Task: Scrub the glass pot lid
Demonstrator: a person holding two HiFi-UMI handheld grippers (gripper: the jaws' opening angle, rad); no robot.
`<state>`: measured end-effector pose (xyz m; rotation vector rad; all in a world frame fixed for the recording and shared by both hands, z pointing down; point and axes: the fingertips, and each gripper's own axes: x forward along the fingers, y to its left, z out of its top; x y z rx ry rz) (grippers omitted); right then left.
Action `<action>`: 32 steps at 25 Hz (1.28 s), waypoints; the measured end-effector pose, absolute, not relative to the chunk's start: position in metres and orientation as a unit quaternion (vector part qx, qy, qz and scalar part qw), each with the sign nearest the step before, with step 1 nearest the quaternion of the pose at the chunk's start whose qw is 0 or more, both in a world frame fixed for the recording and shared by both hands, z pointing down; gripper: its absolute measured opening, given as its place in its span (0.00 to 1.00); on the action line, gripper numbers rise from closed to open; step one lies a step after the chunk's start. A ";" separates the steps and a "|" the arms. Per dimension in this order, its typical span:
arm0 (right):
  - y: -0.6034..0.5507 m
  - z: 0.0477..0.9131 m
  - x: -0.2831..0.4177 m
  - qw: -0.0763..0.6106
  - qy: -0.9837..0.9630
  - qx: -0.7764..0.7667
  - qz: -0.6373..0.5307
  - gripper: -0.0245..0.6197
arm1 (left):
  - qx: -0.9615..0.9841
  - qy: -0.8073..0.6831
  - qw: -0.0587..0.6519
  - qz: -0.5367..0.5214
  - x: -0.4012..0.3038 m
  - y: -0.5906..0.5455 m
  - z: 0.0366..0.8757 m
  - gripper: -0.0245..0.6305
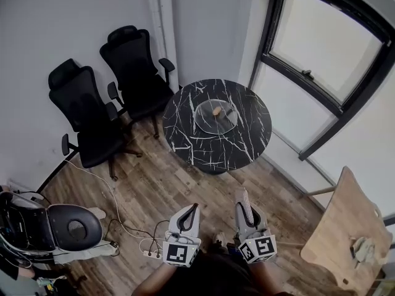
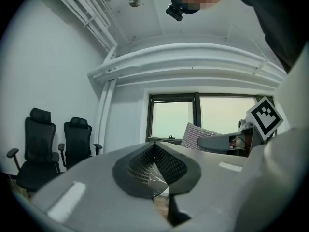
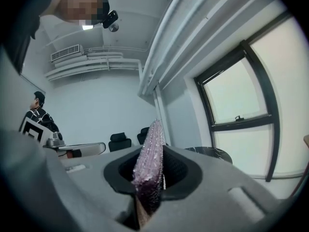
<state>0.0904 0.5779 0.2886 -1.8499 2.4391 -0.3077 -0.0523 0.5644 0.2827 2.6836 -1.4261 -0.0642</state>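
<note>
- Your right gripper is clenched on a pinkish mesh scouring pad. The pad stands upright between the jaws and pokes out past their tips.
- Your left gripper has its jaws pressed together and holds nothing. Only a narrow slit shows below the point where the pads meet.
- In the head view you hold both grippers side by side, low in the frame, above the wooden floor. Neither one is near the table.
- The glass pot lid lies flat on the round black marble table, roughly at its centre. It is well ahead of both grippers and neither touches it. Its wooden knob points up from the middle of the lid.
- Two black office chairs stand to the left of the table, close to the wall.
- A dark-framed window runs along the wall to the right of the table.
- A white power strip with its cable lies on the floor just left of your left gripper.
- To your right, a small pale wooden table carries a crumpled cloth.
</note>
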 end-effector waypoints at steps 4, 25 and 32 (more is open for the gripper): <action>0.577 0.283 0.098 0.042 0.791 -0.602 -0.099 0.15 | 0.884 -0.465 0.045 -0.026 -0.044 0.563 0.281 0.04; 0.538 0.319 0.170 0.028 0.820 -0.560 -0.120 0.15 | 0.861 -0.508 0.032 0.009 0.022 0.548 0.293 0.04; 0.505 0.333 0.165 0.014 0.824 -0.551 -0.133 0.15 | 0.857 -0.513 0.037 0.026 0.018 0.514 0.305 0.04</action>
